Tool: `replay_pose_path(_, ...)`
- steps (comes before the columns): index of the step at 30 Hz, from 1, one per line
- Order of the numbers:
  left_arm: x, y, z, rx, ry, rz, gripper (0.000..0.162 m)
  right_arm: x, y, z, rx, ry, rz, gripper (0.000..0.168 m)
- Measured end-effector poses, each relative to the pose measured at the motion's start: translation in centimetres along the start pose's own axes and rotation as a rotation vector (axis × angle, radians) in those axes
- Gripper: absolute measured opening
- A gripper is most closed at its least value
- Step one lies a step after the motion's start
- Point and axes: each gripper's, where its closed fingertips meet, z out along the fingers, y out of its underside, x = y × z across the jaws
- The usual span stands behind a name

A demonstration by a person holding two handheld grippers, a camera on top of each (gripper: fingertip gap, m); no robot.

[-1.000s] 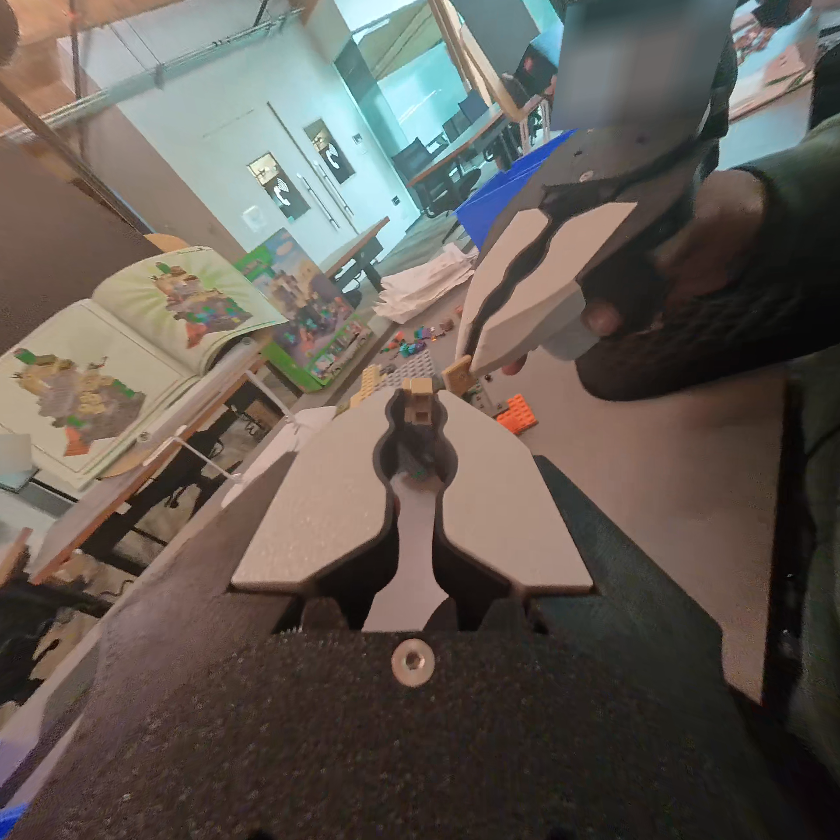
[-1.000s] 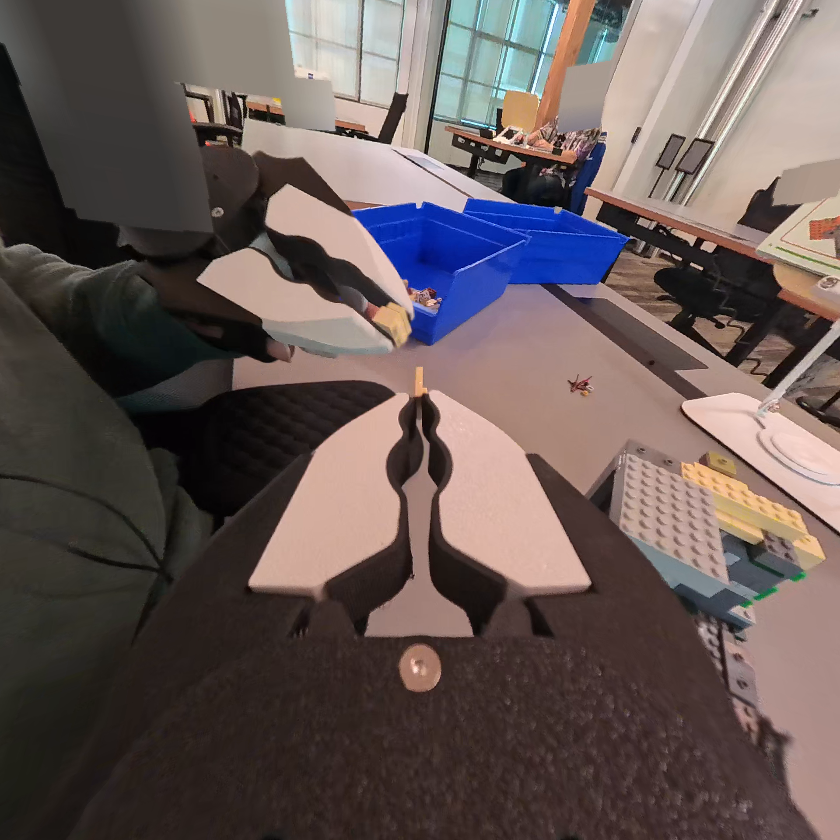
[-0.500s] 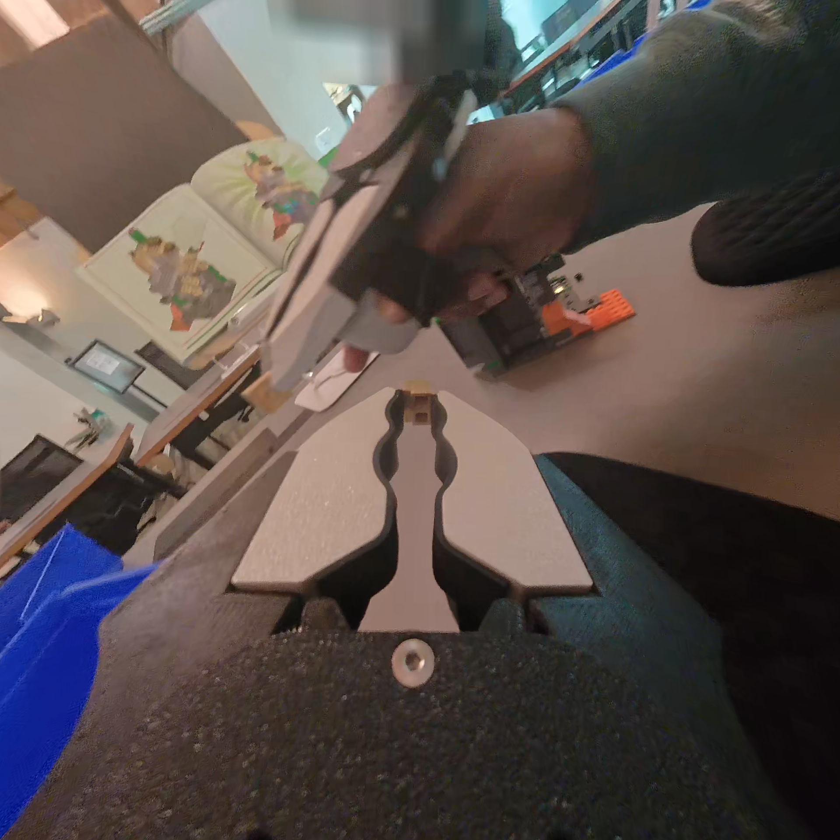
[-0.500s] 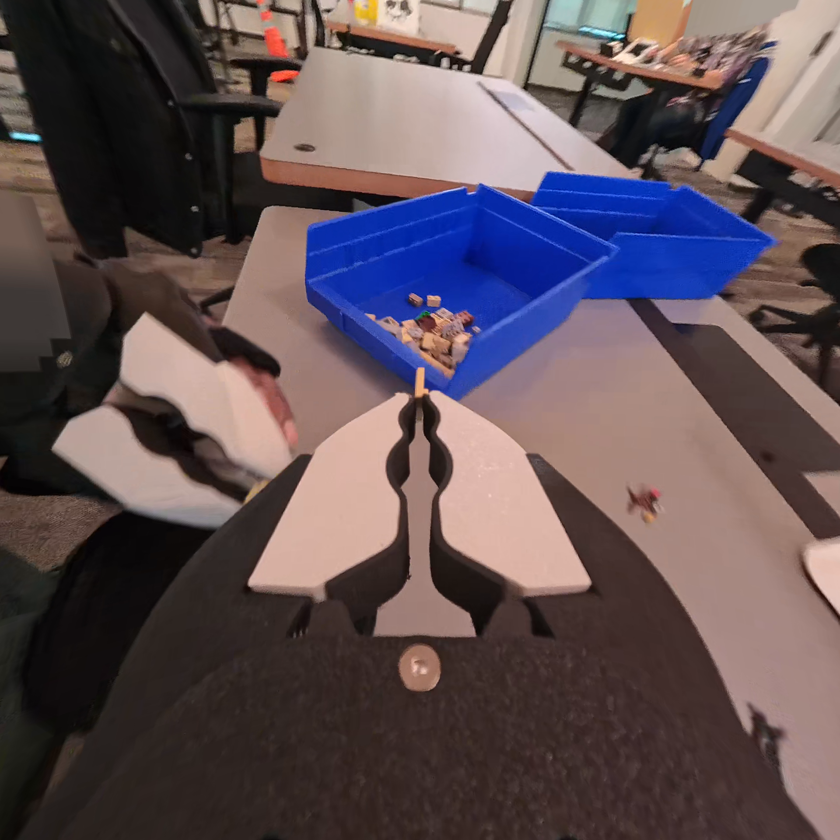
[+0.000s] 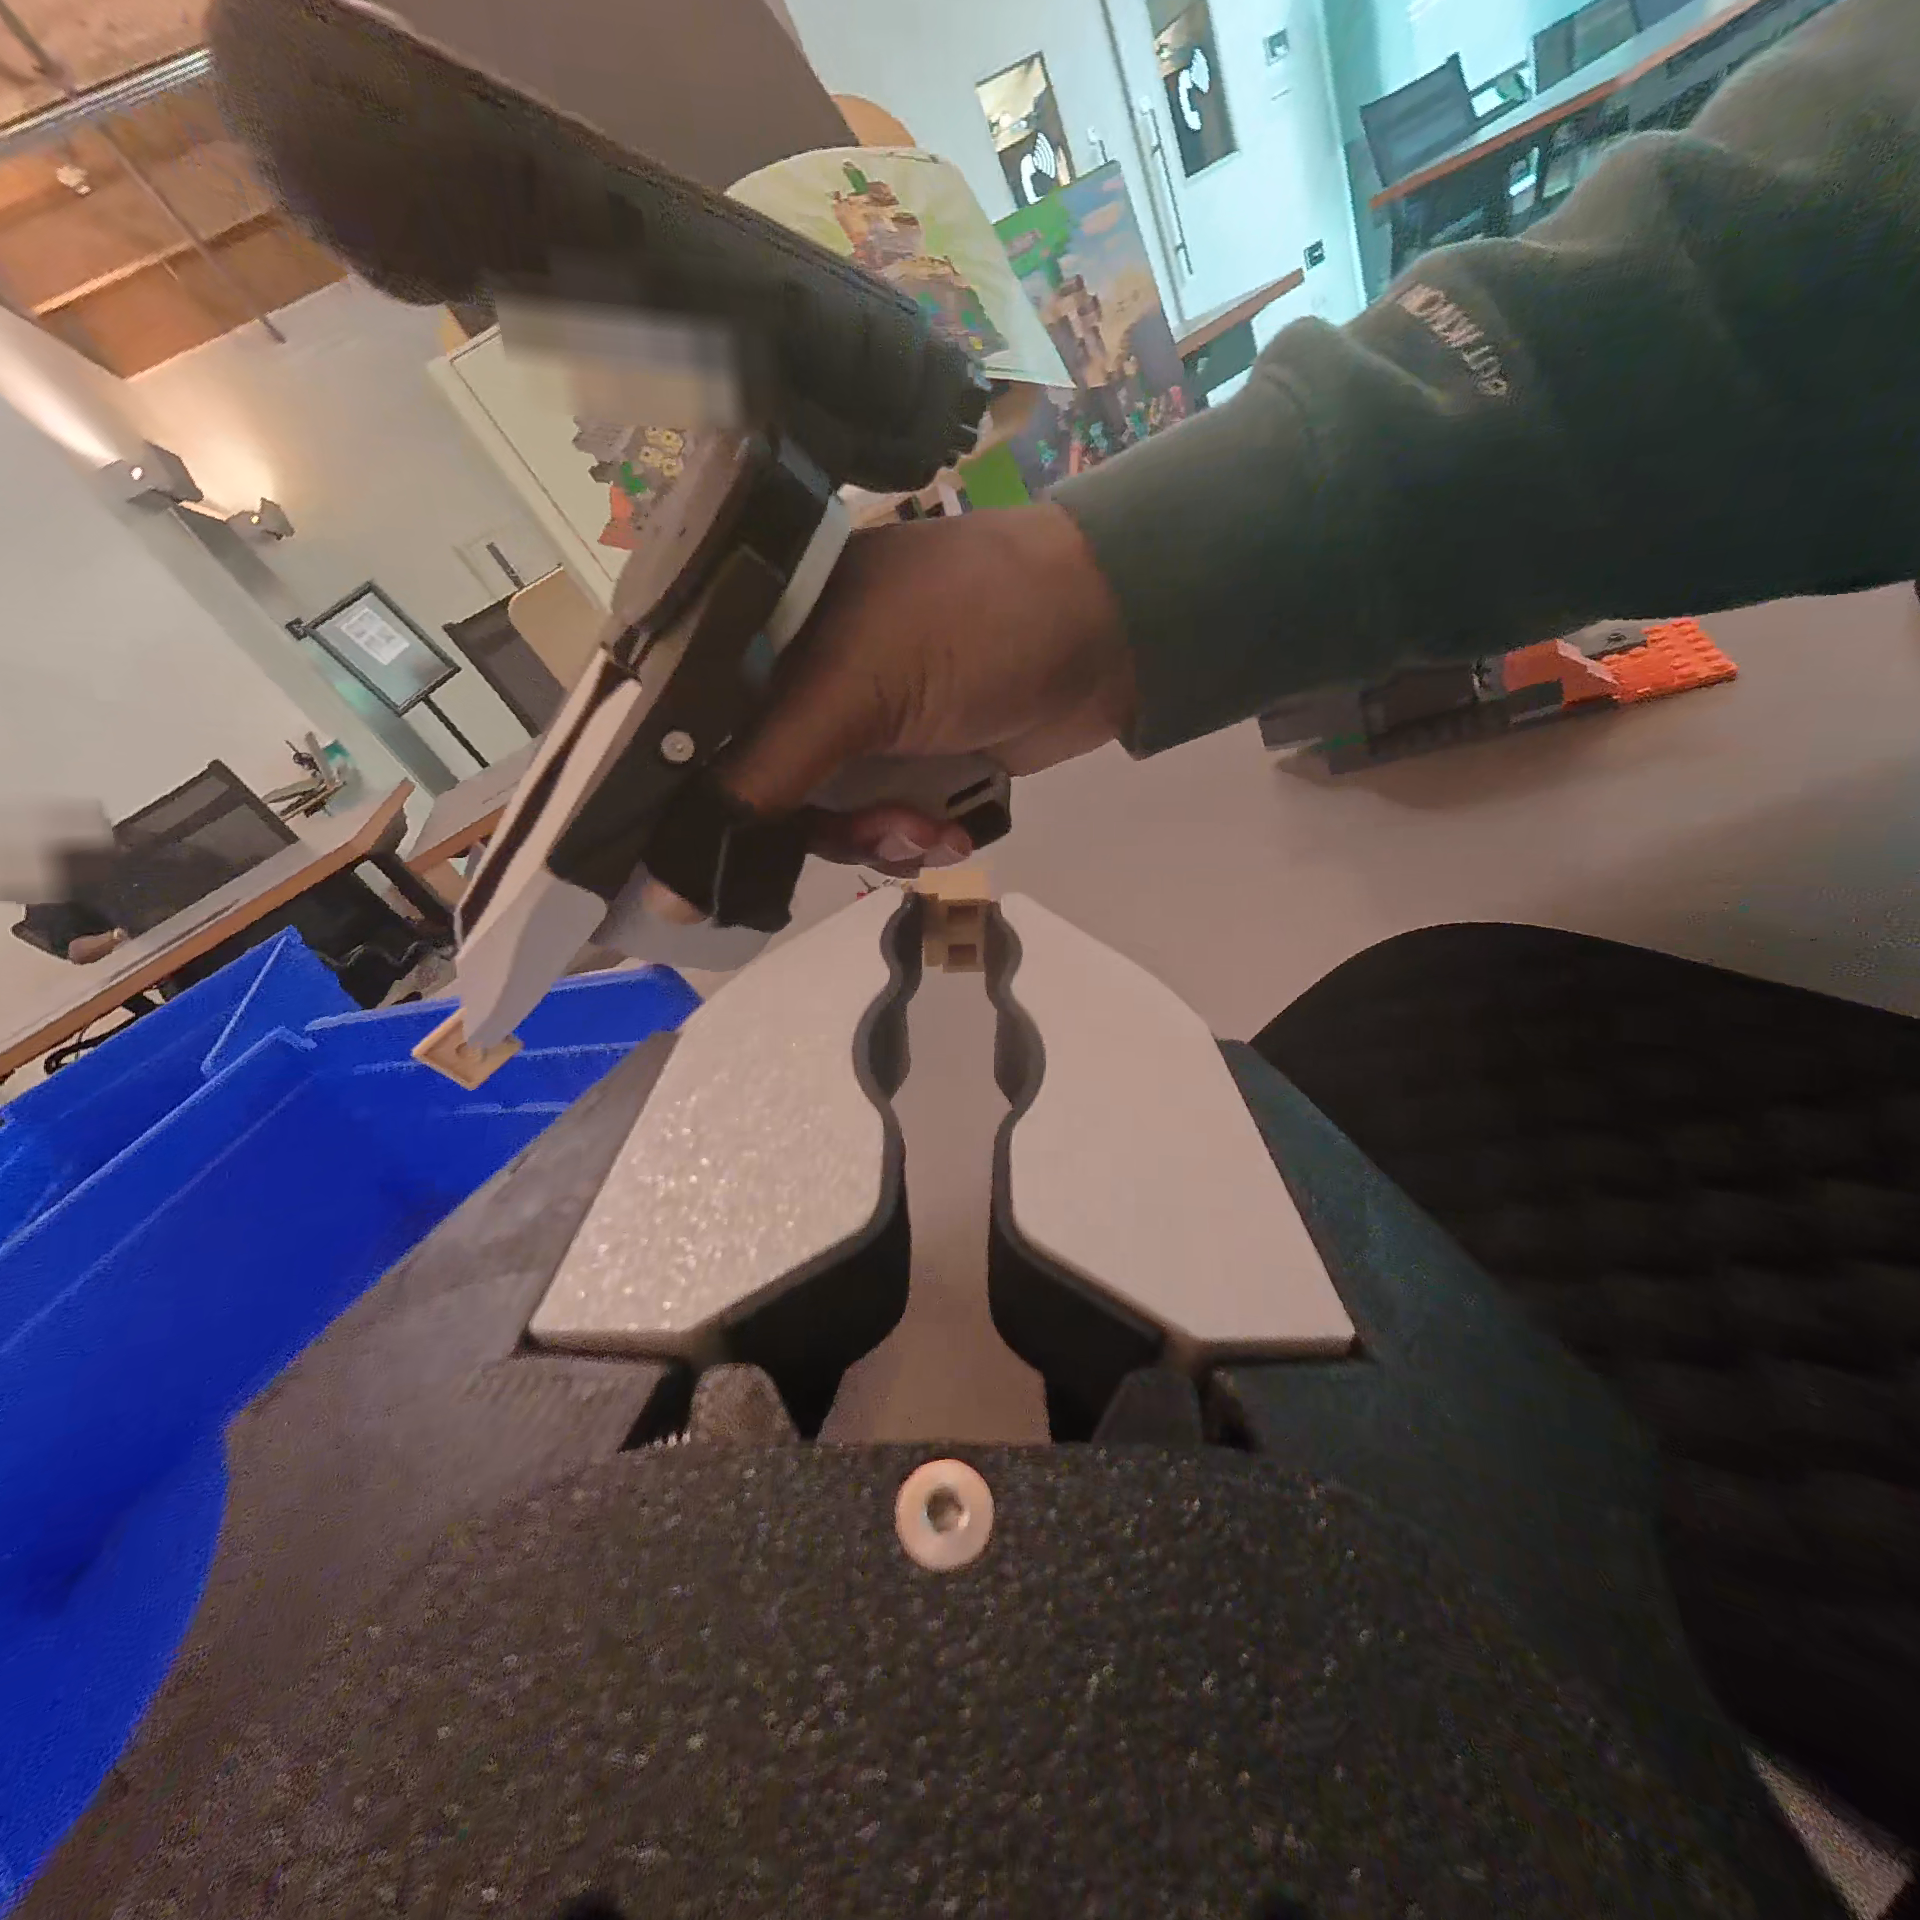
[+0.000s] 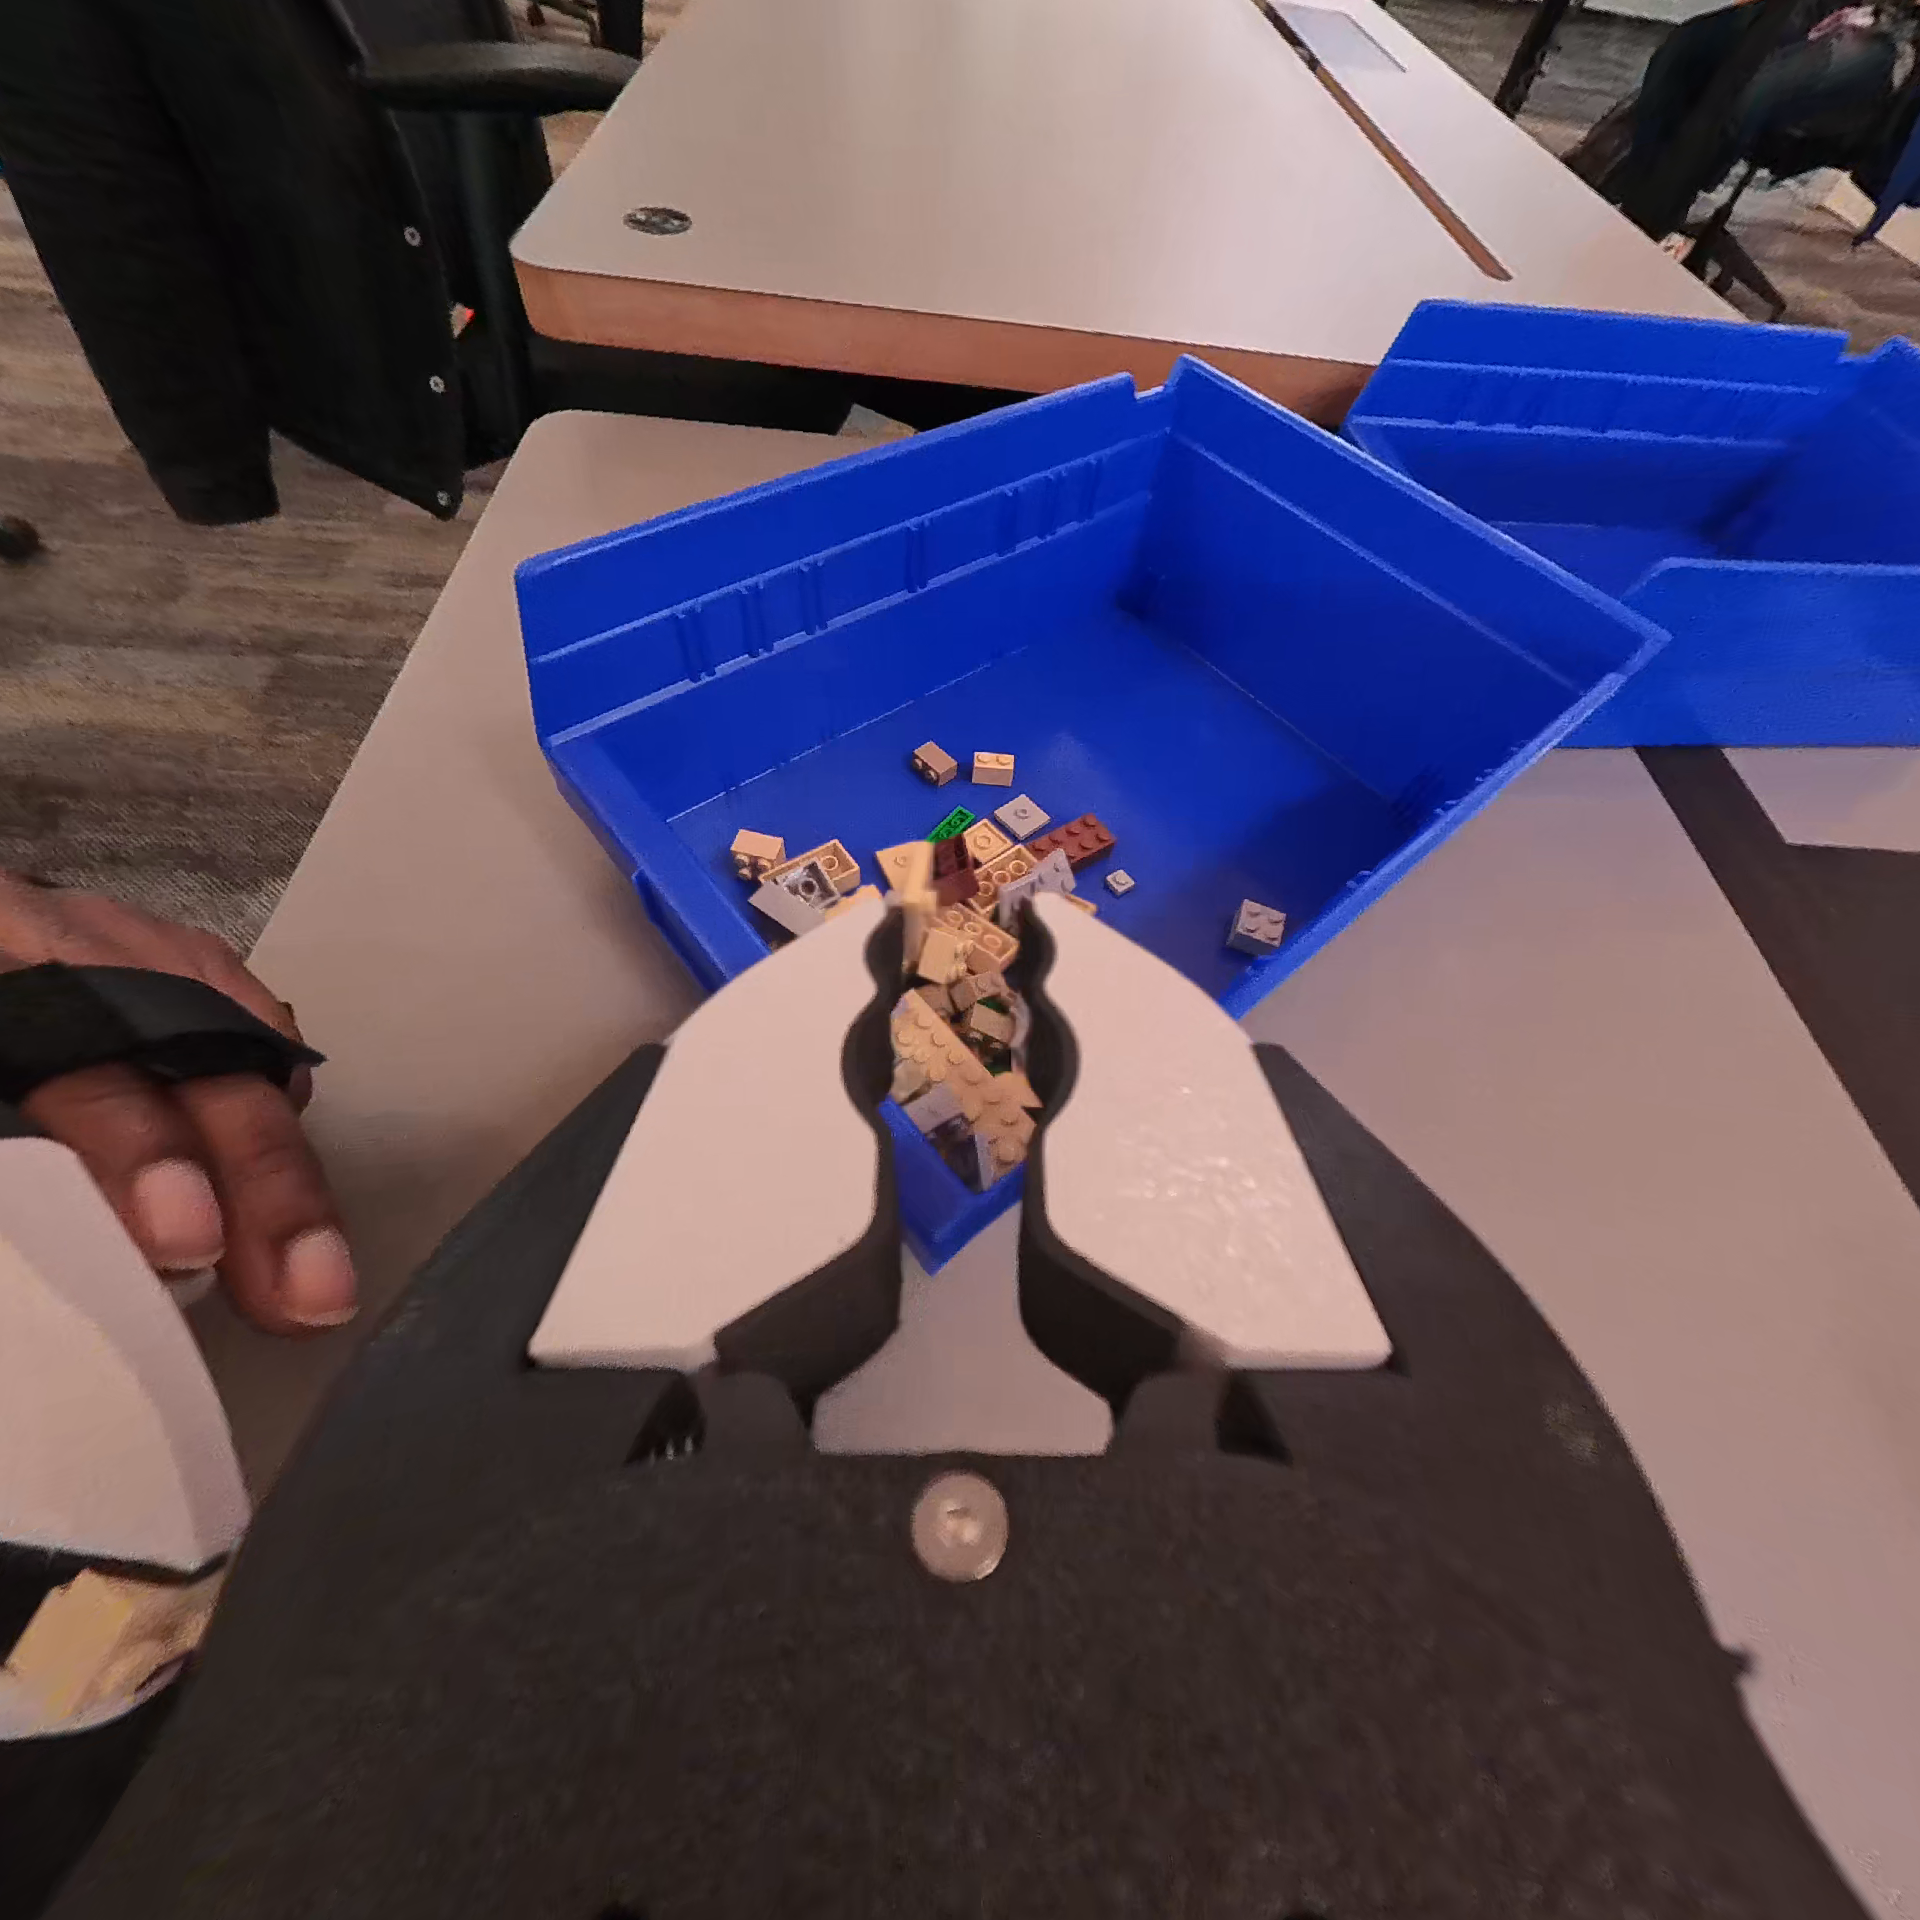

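Left wrist view: we see left gripper [image 5: 954,925] clamped on a small tan brick [image 5: 958,928], light, stiff.
Right gripper [image 6: 961,914]: parted slightly; thin tan plate [image 6: 916,875] at its left tip over the blue bin [image 6: 831,582].

Blue bin [image 6: 1351,582]: glossy moulded plastic, ribbed walls. Bricks [image 6: 966,883] inside: shiny plastic, studded. Grey table [image 6: 1558,1091]: smooth matt laminate. Right gripper [image 6: 961,914] body: rough, grainy black plastic; fingers [image 6: 748,1143] matt white, finely textured. Sleeve [image 5: 1507,447]: soft knit cloth.

Grey-padded black tongs [image 5: 954,914], dark-green sleeve [image 5: 1507,436]
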Motion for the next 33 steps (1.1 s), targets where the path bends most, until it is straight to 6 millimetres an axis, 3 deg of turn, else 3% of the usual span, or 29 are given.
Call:
replay_pose_path(6,-0.4,0.6,0.3,-0.015,-0.008,-0.04,0.011,0.7,0.6,-2.1,0.037,0.084,0.032,0.029)
replay_pose_path(12,-1.9,1.6,1.1,-0.073,-0.048,-0.105,0.011,2.9,5.2,-3.3,-0.145,0.236,0.09,0.028)
replay_pose_path(16,-2.5,2.6,1.5,-0.121,-0.066,-0.134,0.011,1.8,4.9,-4.8,-0.051,0.216,0.124,0.026)
replay_pose_path(20,-2.6,3.7,1.9,-0.18,-0.066,-0.124,0.011,-0.1,4.3,-7.5,0.019,0.2,0.119,0.026)
replay_pose_path(23,-1.7,3.6,2.4,-0.183,-0.026,-0.106,0.011,-2.3,3.9,-10.3,0.074,0.159,0.102,0.025)
replay_pose_path(28,1.4,0.7,3.4,-0.077,0.041,0.074,0.011,-6.2,4.1,-15.1,0.143,0.061,0.157,0.022)
replay_pose_path(33,5.3,-2.1,5.1,-0.013,0.055,0.299,0.011,-7.1,6.6,-18.4,0.108,0.112,0.288,0.022)
